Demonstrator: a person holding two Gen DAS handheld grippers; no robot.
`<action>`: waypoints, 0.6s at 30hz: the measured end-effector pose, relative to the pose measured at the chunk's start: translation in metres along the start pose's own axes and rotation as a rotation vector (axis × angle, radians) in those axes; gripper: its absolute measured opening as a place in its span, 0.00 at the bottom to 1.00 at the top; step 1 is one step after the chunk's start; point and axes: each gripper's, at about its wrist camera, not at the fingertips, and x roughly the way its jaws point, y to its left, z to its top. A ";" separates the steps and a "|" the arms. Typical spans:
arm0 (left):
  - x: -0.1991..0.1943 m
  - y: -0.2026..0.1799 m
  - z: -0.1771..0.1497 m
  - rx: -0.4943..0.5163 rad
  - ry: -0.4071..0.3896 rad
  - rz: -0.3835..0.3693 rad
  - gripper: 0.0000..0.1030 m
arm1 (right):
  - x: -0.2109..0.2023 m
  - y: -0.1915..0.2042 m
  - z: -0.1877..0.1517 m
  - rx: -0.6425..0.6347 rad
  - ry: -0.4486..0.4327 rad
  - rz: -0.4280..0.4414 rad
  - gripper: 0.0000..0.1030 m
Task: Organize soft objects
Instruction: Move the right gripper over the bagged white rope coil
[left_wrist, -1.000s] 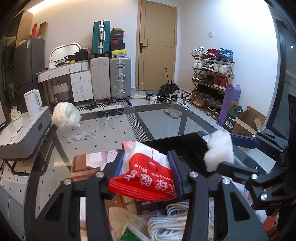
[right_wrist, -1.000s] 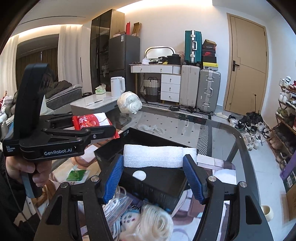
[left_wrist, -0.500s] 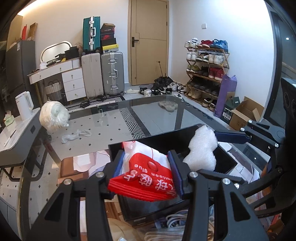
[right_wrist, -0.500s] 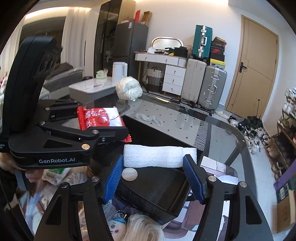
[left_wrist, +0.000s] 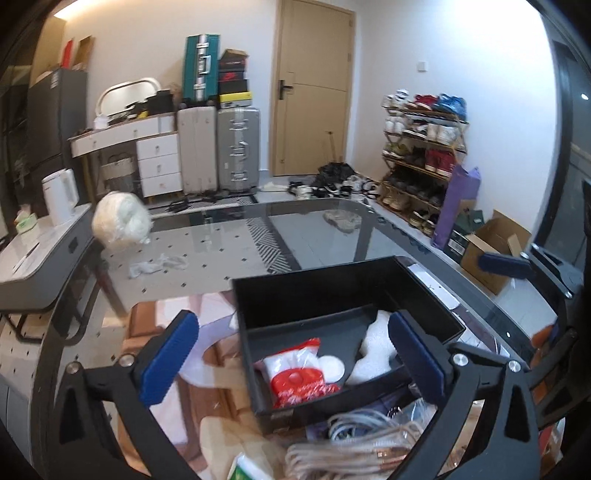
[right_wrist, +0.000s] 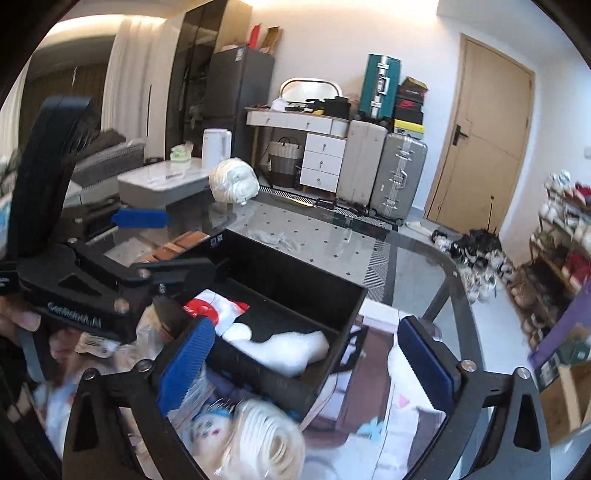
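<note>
A black open box (left_wrist: 314, 291) stands on the glass table; it also shows in the right wrist view (right_wrist: 295, 273). Inside lie a red and white packet (left_wrist: 295, 373), also in the right wrist view (right_wrist: 214, 306), and a white foam piece (left_wrist: 373, 354), also there (right_wrist: 291, 349). My left gripper (left_wrist: 291, 360) is open and empty above the box's near side. My right gripper (right_wrist: 306, 365) is open and empty, just over the box's near edge.
A white bundle of yarn (left_wrist: 120, 221) and a small white rag (left_wrist: 159, 263) lie further back on the glass table (left_wrist: 295, 229). Coiled white cord (left_wrist: 354, 443) and a doll (right_wrist: 210, 430) lie in front of the box. Suitcases and a shoe rack stand behind.
Both grippers opened. The red packet dropped from the left gripper into the box, and the white foam dropped from the right gripper into the box.
</note>
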 end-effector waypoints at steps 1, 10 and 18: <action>-0.003 0.002 -0.001 -0.007 0.005 0.011 1.00 | -0.006 0.000 -0.001 0.021 -0.002 0.009 0.99; -0.045 0.012 -0.029 -0.033 -0.032 0.030 1.00 | -0.046 0.006 -0.026 0.089 0.000 0.040 0.99; -0.068 0.016 -0.051 -0.012 -0.019 0.073 1.00 | -0.063 0.019 -0.046 0.122 0.012 0.051 0.99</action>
